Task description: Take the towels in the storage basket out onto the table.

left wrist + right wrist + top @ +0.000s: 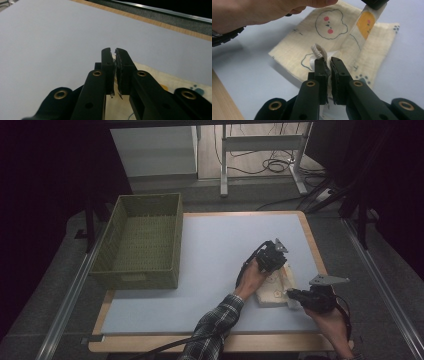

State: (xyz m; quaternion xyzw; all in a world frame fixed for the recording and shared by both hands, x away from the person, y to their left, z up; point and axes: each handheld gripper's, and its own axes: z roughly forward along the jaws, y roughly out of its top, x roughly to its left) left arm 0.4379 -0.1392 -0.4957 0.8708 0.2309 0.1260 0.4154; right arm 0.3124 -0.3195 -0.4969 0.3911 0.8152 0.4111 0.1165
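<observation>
A cream cloth (274, 291) printed with bear faces lies folded on the blue-grey mat near the table's right edge. My left gripper (280, 265) stands over its far side, and its jaws (115, 51) are shut on a fold of the cloth (175, 80). In the right gripper view that fold rises as a strip (364, 25) to the left gripper (374, 2) at the top. My right gripper (292, 294) comes in from the near right. It (329, 60) is shut on the near edge of the cloth (329, 27), beside a white tag (318, 51).
A green woven basket (150, 197) stands at the table's far left. The blue-grey mat (210, 250) covers the wooden table top (315, 250). Metal rails run along both sides, and a desk frame with cables stands beyond the far edge.
</observation>
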